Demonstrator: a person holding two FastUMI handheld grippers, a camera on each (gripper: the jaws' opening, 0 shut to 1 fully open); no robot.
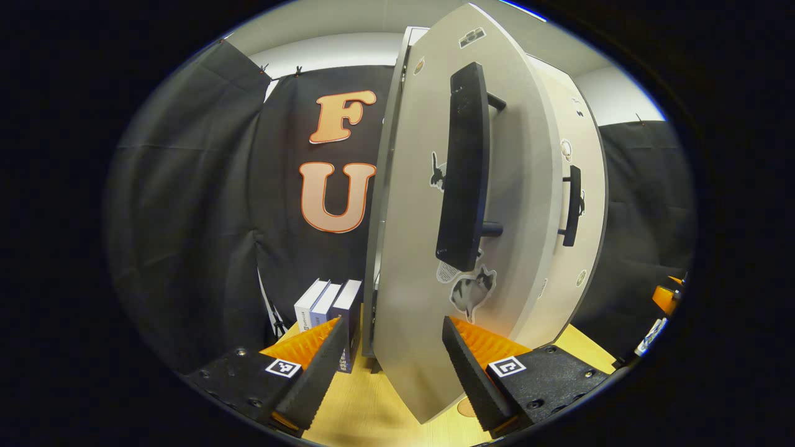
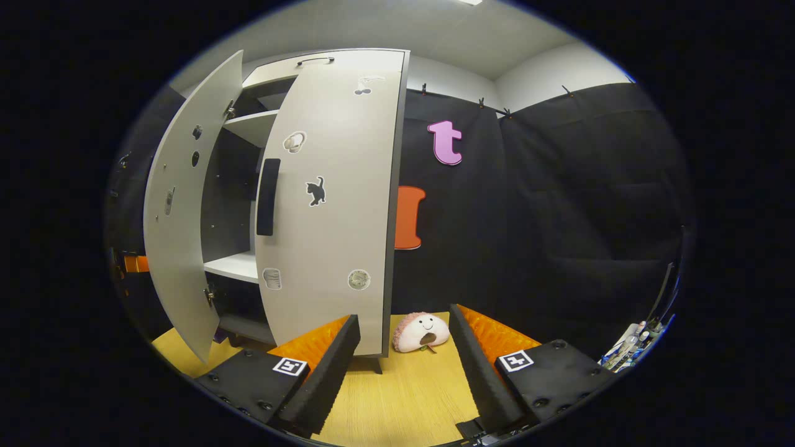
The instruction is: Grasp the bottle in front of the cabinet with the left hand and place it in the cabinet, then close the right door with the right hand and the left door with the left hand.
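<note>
Three boxes show leftward; plush toy shows rightward.

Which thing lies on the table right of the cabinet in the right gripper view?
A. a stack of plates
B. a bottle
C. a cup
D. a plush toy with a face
D: a round plush toy with a smiling face lies on the table beside the cabinet.

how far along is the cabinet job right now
Right grey cabinet door looks shut. Left grey door is still ajar, with the open left gripper straddling its bottom edge, apparently closing it. The bottle can't be confirmed inside. Right gripper is open, holding nothing.
</note>
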